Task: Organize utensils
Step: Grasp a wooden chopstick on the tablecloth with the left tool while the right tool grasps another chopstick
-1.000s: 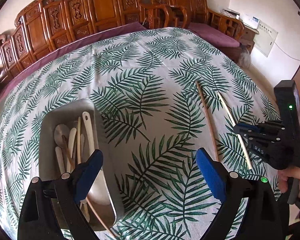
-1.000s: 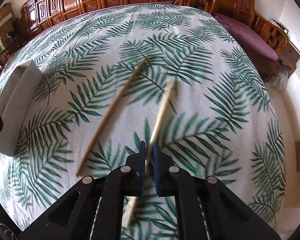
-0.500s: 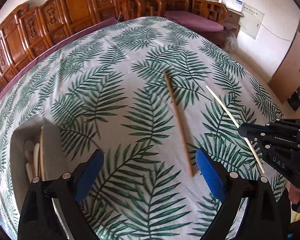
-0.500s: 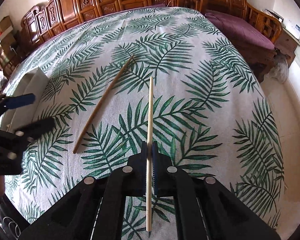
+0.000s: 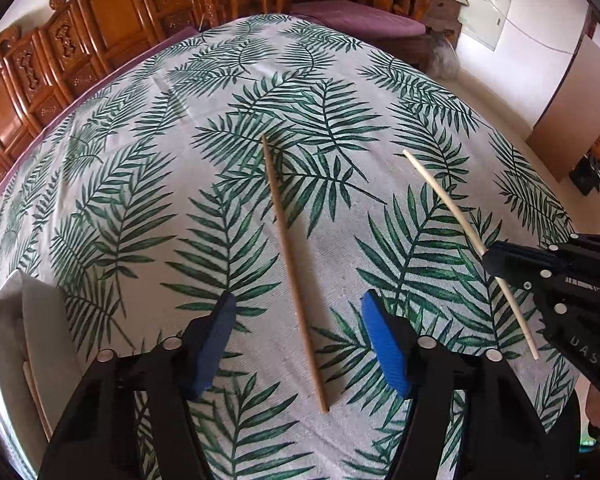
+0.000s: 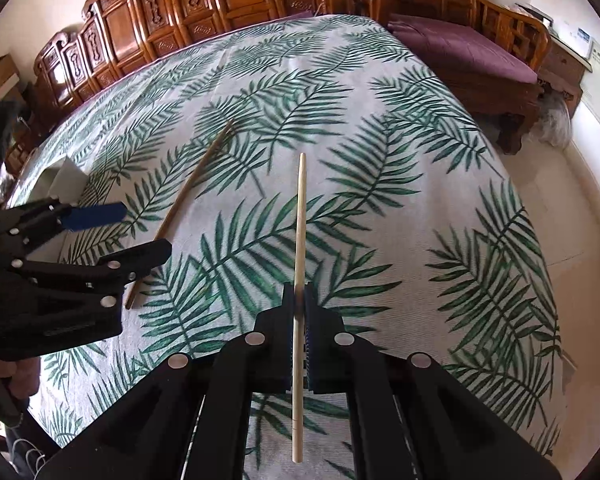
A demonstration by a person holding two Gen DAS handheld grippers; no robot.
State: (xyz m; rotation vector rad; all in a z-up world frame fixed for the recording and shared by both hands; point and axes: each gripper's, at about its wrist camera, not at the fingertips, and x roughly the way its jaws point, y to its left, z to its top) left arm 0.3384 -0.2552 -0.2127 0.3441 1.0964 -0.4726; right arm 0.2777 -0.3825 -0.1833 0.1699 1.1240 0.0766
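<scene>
A brown chopstick lies flat on the palm-leaf tablecloth. My left gripper hangs over its near half, one blue pad on each side. The jaws are closing, but the pads stand clear of the stick. A pale chopstick is lifted off the cloth, and my right gripper is shut on its middle. The left wrist view shows that pale chopstick in the right gripper at the right edge. The right wrist view shows the left gripper straddling the brown chopstick.
A metal tray with a wooden utensil in it sits on the cloth at the lower left, also seen as the tray far left. Carved wooden chairs line the far side. A purple-cushioned bench stands past the table's right end.
My left gripper has swung right, away from the tray, to straddle the brown chopstick, and its jaws have narrowed. The right gripper has kept its hold on the pale chopstick and shifted a little.
</scene>
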